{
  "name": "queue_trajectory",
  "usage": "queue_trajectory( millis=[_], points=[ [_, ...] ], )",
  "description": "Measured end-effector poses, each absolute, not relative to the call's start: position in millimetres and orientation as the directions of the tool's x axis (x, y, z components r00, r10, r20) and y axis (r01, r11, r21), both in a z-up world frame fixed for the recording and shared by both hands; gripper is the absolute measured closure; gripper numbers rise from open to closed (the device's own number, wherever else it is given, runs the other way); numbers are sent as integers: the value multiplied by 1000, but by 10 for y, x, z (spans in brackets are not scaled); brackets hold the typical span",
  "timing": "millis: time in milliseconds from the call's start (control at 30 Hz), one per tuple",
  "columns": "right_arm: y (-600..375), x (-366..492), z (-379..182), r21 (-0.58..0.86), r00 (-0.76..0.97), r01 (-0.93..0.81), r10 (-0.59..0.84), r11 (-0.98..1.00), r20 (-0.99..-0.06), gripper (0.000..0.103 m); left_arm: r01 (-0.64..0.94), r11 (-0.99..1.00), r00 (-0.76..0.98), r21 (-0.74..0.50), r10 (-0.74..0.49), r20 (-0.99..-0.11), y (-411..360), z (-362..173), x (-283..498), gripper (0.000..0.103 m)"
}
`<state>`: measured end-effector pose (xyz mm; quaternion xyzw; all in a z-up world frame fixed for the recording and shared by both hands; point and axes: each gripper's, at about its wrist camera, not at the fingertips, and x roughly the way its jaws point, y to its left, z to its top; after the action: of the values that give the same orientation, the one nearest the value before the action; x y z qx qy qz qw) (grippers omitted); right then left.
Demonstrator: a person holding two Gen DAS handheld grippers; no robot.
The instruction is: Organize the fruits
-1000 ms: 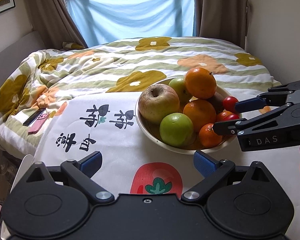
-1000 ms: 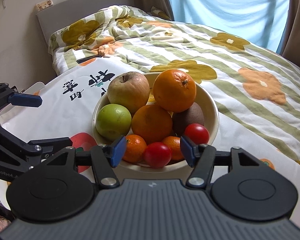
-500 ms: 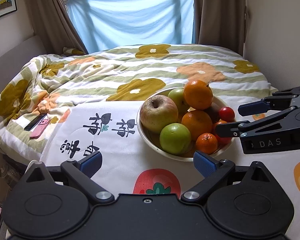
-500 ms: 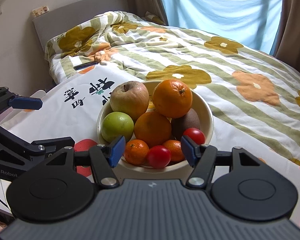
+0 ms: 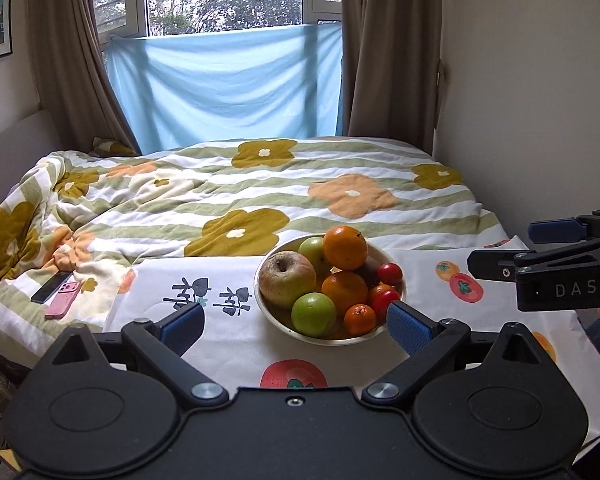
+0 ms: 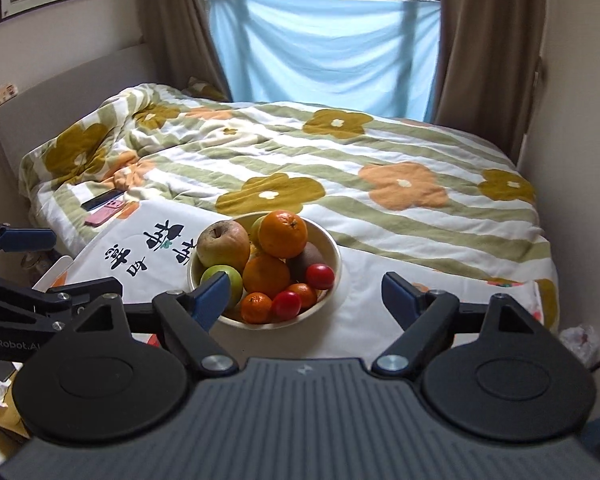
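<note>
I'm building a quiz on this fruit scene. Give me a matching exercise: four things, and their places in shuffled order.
Things:
1. top orange
2. pink phone
3. blue cloth
4. bowl

Places:
a. on the white printed cloth
b. hanging across the window
c. highest on the fruit pile
d. on the floral quilt beside a dark phone

Pairs: 1-c, 2-d, 3-b, 4-a
</note>
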<state>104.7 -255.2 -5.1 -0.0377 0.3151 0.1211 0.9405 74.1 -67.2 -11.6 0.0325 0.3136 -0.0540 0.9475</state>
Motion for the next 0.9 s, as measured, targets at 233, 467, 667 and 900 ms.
queue_trajectory(
  millis=[233, 467, 667, 900],
  points=[
    [-2622, 523, 134, 35, 795, -56, 66, 998, -603, 0, 134, 990, 815, 38, -88, -572, -560, 97, 460, 1],
    [-2619, 179, 115, -16, 784, 66, -62, 998, -617, 0, 140, 989, 799, 46, -85, -596, -491, 63, 290, 0],
    [-2596, 17, 43, -26, 762, 83, -80, 996, -642, 0, 142, 990, 778, 14, -103, -620, -432, -1, 184, 0],
    [-2600, -17, 30, -19, 750, 107, -93, 994, -655, 0, 131, 991, 780, 13, -95, -618, -392, -10, 179, 0]
  ],
)
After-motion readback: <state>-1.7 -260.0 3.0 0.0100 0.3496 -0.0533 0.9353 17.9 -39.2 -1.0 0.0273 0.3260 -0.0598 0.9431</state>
